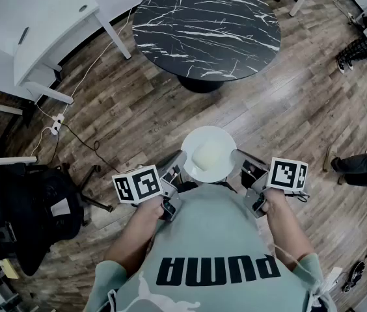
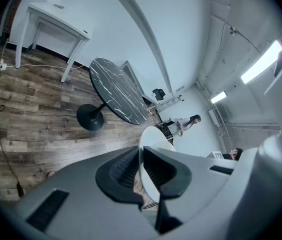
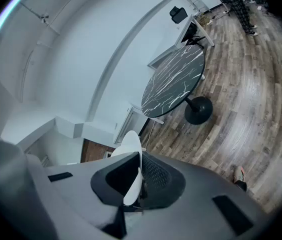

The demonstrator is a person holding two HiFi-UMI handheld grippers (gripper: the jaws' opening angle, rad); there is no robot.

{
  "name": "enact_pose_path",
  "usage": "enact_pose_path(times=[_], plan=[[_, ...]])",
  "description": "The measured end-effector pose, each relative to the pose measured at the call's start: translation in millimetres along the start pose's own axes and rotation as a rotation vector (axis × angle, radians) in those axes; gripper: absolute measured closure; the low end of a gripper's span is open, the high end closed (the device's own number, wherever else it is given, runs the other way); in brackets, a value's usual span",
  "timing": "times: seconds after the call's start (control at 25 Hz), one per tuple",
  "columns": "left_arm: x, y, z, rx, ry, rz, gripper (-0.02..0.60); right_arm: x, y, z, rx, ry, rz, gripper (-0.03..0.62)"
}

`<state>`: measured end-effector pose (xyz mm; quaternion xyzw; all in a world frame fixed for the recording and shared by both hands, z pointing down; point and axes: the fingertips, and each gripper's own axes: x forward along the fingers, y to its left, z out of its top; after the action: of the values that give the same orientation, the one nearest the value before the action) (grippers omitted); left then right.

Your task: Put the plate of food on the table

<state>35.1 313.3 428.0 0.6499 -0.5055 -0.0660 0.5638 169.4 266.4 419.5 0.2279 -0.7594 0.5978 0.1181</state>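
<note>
Plate (image 1: 200, 135) of pale food (image 1: 211, 155) hangs in the air, not yet on the dark round bench (image 1: 206, 28). Left tongs (image 1: 176, 173) pinch one rim and right tongs (image 1: 241, 162) the opposite rim, each narrowed onto the thin edge. That bench lies well ahead of both, so carrying over and setting down seem left.

The word "PUMA" stands in large dark letters, upside down from this camera, on the person's pale green shirt (image 1: 216, 229).

One round white plate (image 1: 200, 137) carrying one pale mound of food (image 1: 211, 155), one round black marble-top table (image 1: 206, 28), and two grey grippers: left gripper (image 1: 178, 162), right gripper (image 1: 241, 161).
</note>
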Motion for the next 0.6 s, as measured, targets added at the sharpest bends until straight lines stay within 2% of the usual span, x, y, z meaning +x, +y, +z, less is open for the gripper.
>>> enact_pose_path(times=[0.16, 0.32, 0.6], plan=[[-10, 6, 10, 0.005, -0.003, -0.006, 0.546, 8, 4, -2, -0.016, -0.002, -0.042, 0.569], [-22, 14, 22, 0.014, -0.01, -0.019, 0.546, 24, 20, -6, -0.014, -0.02, -0.009, 0.569], [-37, 26, 38, 0.018, -0.019, -0.045, 0.548, 40, 32, -10, -0.04, -0.03, -0.058, 0.569]])
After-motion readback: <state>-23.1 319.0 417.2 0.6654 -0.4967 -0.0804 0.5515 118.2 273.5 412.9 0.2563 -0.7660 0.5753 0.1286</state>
